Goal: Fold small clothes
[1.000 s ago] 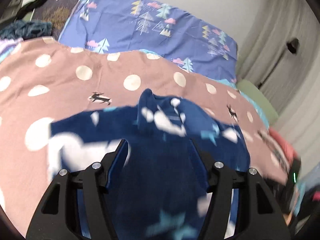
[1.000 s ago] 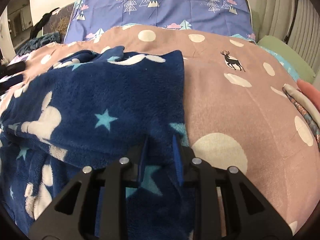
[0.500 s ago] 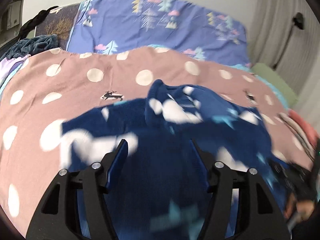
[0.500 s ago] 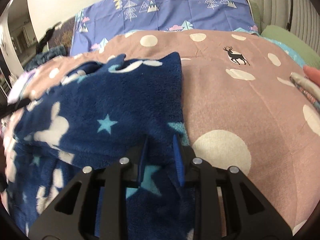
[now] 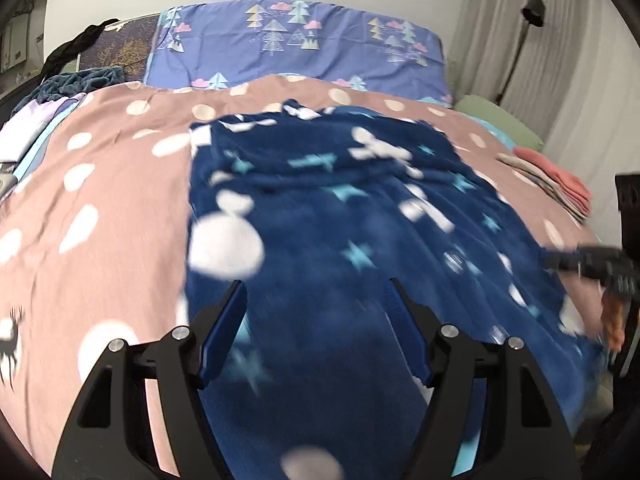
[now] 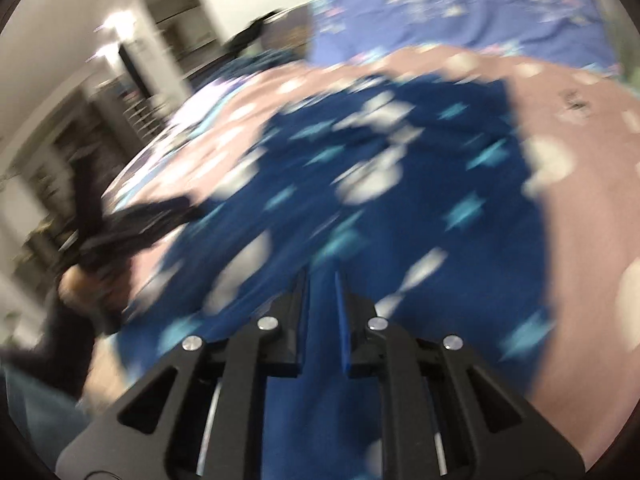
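Navy fleece garment (image 5: 352,216) is spread flat across centre of frame on dotted bedspread (image 5: 108,184), judged ready for folding. Near hem is pinched between nearly closed fingers of right gripper (image 6: 322,280), likely for tension. Left gripper (image 5: 316,292) is held wide apart above fleece, nothing gripped.

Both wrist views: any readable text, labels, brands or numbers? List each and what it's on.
None readable.
Navy fleece garment: only stars and white shapes, no lettering visible.
Pink bedspread: dots and deer, no words.
Blue pillow: trees and clouds only.
Left gripper and right gripper: no markings visible.
Right wrist view is too motion-blurred to read anything.
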The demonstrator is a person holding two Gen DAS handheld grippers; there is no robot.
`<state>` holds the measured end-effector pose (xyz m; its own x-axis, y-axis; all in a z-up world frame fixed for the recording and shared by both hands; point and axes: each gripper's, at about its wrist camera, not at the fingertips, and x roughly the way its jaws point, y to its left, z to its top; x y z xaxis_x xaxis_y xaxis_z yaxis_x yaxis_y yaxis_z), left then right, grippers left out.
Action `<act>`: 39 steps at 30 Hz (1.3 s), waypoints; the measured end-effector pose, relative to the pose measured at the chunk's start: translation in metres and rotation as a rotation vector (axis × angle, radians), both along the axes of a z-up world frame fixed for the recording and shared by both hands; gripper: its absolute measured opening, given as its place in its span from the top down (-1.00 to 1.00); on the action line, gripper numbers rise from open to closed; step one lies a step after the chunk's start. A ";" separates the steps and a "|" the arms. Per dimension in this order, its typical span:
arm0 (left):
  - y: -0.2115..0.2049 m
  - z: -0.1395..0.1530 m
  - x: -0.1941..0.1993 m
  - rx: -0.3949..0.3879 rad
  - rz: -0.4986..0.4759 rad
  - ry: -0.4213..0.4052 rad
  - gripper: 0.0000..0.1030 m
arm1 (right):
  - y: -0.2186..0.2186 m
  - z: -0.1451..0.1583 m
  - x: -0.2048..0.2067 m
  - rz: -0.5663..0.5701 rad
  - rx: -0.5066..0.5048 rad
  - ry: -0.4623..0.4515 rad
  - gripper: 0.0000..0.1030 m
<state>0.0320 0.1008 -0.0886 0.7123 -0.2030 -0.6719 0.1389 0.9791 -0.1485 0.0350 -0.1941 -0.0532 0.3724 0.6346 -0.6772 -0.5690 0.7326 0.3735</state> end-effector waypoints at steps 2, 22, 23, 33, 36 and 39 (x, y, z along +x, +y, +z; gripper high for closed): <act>-0.008 -0.001 -0.018 -0.005 -0.017 0.002 -0.40 | 0.015 -0.020 -0.025 0.061 0.020 0.091 0.78; 0.036 -0.008 -0.107 -0.063 0.173 -0.015 -0.56 | 0.039 -0.046 -0.035 0.105 0.485 0.453 0.80; 0.039 -0.009 -0.108 -0.064 0.177 -0.015 -0.56 | 0.032 -0.034 -0.034 0.100 0.541 0.424 0.80; 0.063 -0.044 -0.144 -0.108 0.185 0.099 -0.56 | -0.061 -0.028 -0.062 -0.160 0.324 0.279 0.61; 0.067 -0.049 -0.167 -0.168 0.158 0.101 -0.56 | -0.112 -0.025 -0.089 -0.287 0.257 0.191 0.47; 0.059 -0.049 -0.186 -0.242 0.064 0.100 -0.56 | -0.133 -0.023 -0.116 -0.365 0.116 0.112 -0.02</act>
